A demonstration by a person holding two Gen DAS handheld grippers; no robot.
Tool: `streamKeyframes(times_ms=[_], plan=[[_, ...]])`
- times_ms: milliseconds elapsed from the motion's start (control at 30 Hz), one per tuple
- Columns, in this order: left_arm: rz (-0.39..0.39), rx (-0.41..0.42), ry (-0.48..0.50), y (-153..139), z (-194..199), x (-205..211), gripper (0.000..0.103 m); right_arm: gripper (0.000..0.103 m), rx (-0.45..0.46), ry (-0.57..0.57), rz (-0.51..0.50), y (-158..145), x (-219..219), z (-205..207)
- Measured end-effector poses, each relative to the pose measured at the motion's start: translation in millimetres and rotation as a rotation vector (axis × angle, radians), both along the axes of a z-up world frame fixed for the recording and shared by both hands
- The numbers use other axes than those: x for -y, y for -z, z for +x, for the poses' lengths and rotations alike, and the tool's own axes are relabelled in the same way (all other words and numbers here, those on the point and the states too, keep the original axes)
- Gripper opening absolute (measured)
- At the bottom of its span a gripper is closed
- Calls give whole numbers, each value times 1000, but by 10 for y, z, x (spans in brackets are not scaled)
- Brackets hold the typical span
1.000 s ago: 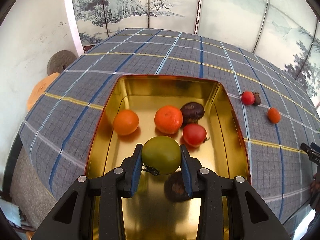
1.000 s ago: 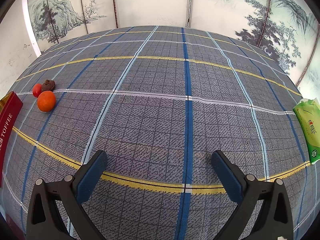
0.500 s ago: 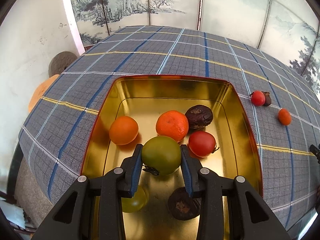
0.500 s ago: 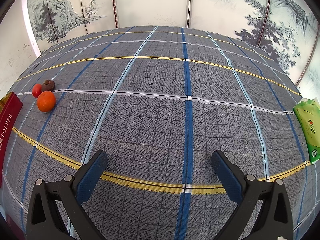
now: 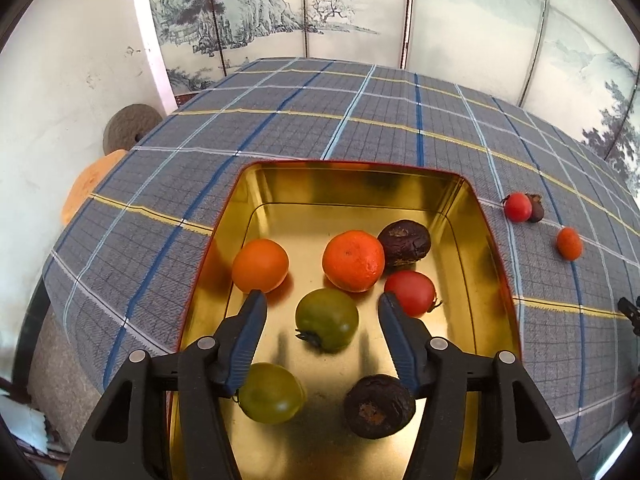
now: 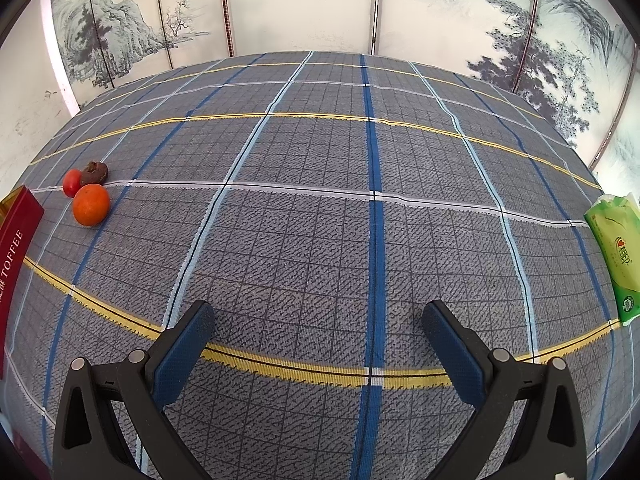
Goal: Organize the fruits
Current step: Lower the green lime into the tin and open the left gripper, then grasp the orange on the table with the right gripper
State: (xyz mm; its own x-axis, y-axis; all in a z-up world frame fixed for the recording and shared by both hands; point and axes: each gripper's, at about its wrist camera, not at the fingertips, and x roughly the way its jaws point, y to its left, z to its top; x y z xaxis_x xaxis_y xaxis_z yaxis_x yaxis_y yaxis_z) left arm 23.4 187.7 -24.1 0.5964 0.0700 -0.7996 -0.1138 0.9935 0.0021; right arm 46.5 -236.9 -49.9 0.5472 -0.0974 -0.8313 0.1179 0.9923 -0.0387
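Note:
My left gripper [image 5: 322,300] hangs over the gold tin [image 5: 496,280], its jaws opening. A green fruit [image 5: 327,319] lies on the tin floor between the pads, touching neither. Around it lie two oranges [image 5: 353,260], a red tomato [image 5: 412,292], two dark wrinkled fruits [image 5: 405,237] and a second green fruit [image 5: 272,398]. On the cloth to the right of the tin sit a red tomato [image 5: 517,207], a dark fruit [image 5: 536,207] and a small orange [image 5: 569,243]. My right gripper [image 6: 318,312] stands open over bare cloth, with the same three fruits far left, the orange [image 6: 91,204] nearest.
A checked grey-blue cloth [image 6: 320,200] covers the table. The tin's red wall [image 6: 16,240] shows at the left edge of the right wrist view. A green tissue pack [image 6: 616,256] lies at the right edge. A painted screen stands behind, and the table's left edge drops beside the tin.
My left gripper has let go of the green fruit, which now rests on the tin floor between the spread jaws. The right gripper has not moved.

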Motion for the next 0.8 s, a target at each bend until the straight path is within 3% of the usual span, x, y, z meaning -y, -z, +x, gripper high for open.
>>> streamKeyframes(times_ms=[433,633,700,800], plan=[[-5,17,3,-43,-255,47,63,103,-5,0,7,1,-40,15],[7,31,3,-83,-340,54,64,103,95,-230,109,-270,-553,60],[2,32,6,-92,-354,64,64,103,95,-327,159,-320,-748,140],[1,30,13,-95,-377,91,64,98,84,-461,145,-325,-1057,271]])
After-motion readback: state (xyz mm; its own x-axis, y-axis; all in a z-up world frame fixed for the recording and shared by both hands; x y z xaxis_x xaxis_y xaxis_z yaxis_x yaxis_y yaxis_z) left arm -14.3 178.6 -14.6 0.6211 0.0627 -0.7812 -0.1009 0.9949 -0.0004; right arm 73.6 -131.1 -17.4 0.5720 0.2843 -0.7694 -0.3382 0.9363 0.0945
